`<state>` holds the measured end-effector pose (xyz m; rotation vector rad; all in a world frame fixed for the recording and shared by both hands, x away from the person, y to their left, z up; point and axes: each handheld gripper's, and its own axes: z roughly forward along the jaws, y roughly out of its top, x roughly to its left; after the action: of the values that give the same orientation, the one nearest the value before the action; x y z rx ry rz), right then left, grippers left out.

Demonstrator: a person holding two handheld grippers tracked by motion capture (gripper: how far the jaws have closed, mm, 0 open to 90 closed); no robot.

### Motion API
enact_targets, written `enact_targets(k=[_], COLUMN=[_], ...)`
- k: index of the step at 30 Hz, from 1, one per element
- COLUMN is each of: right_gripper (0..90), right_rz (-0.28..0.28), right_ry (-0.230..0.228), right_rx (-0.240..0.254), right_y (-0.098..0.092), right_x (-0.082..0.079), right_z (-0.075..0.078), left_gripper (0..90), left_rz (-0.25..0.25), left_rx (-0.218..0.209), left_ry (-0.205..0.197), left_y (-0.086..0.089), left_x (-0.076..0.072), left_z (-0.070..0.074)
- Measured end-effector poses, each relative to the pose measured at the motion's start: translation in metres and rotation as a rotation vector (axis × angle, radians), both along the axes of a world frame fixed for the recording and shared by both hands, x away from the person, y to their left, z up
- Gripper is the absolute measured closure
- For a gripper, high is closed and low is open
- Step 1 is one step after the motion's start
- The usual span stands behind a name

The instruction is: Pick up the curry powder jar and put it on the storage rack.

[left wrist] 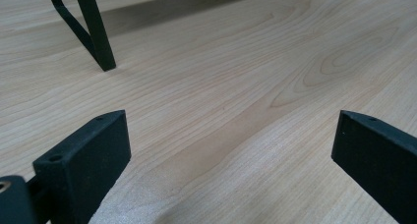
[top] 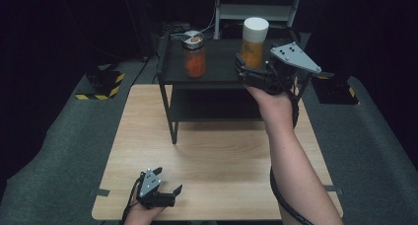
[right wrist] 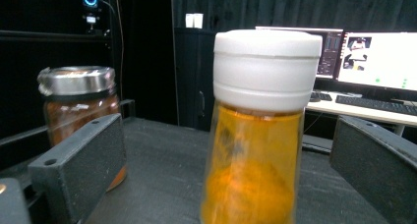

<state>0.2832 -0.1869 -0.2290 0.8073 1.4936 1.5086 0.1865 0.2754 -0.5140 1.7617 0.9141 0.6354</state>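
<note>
On the black shelf (top: 217, 69), smooth white-capped cylindrical amber jar (right wrist: 255, 135) between claw jaws.

- The left gripper (top: 167, 181) is held low and close to the person, with its jaws spread wide and nothing between them.
- The right forearm (top: 296, 161) is stretched far forward; the right gripper (top: 240, 67) has jaws apart.

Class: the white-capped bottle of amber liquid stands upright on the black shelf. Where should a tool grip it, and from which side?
Probably the straight amber body of the bottle, below the wider white cap. Approach level from the person's side, as the open right tool does: that side is free and the sides are parallel.
</note>
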Motion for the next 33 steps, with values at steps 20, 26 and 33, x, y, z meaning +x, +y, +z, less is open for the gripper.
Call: enact_targets(k=[20, 26, 33], right_gripper=[0.0, 0.0, 0.0], right_rz=[0.046, 0.054, 0.073], right_ry=[-0.012, -0.009, -0.002], right_rx=[-0.04, -0.055, -0.063], right_y=[-0.015, -0.018, -0.024], right_x=[-0.03, -0.035, -0.042], right_z=[-0.036, -0.052, -0.072], left_gripper=[1.6, 1.6, 1.6], left_rz=[-0.001, -0.003, -0.005], left_rx=[0.004, 0.012, 0.015], left_ry=[0.001, -0.001, 0.0], left_y=[-0.001, -0.002, -0.002], left_x=[0.0, 0.0, 0.0], left_z=[0.0, 0.001, 0.001])
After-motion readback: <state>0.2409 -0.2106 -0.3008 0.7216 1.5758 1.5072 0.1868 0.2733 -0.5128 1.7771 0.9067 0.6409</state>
